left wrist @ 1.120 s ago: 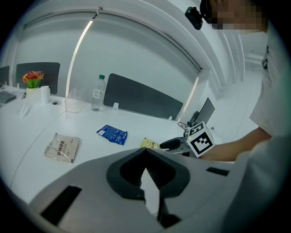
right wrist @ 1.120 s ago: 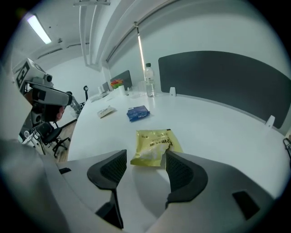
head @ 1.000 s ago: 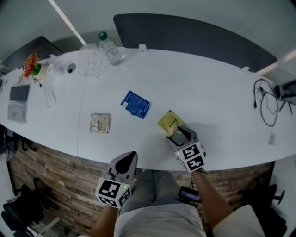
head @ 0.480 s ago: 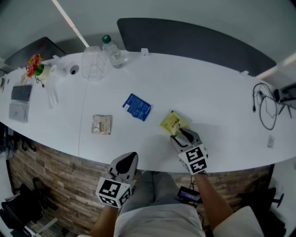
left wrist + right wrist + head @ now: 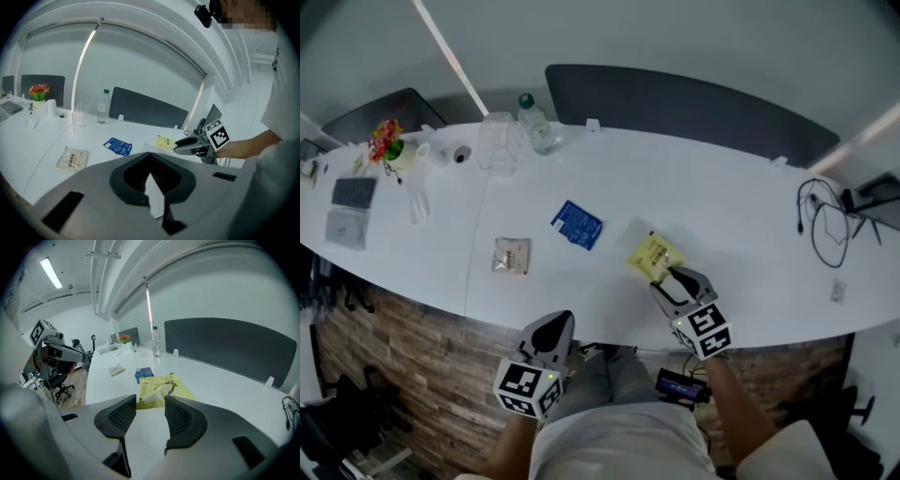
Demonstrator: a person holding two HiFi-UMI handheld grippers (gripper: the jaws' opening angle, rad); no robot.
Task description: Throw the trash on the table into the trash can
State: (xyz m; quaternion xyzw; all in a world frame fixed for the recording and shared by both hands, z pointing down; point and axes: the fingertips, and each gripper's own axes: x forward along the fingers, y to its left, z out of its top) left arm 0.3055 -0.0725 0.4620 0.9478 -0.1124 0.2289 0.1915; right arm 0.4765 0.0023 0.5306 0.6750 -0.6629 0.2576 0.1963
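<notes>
A yellow packet (image 5: 655, 255) (image 5: 161, 387) hangs just above the white table (image 5: 731, 216), its near edge pinched between the fingers of my right gripper (image 5: 668, 277) (image 5: 150, 411). Those jaws have just been closing, with the packet between them. A blue packet (image 5: 577, 224) and a beige packet (image 5: 511, 255) lie flat further left. My left gripper (image 5: 558, 322) (image 5: 151, 161) hovers off the table's near edge, shut and holding nothing. In the left gripper view the right gripper (image 5: 187, 144) shows with the yellow packet (image 5: 165, 142) at its tips. No trash can is in view.
At the table's far left stand a water bottle (image 5: 535, 123), a clear cup (image 5: 500, 143) and a small flower pot (image 5: 391, 142). Cables (image 5: 820, 220) lie at the right end. A dark panel (image 5: 675, 103) runs behind the table.
My right gripper has closed on the yellow packet and risen with it off the table. The left gripper has risen a little below the table edge.
</notes>
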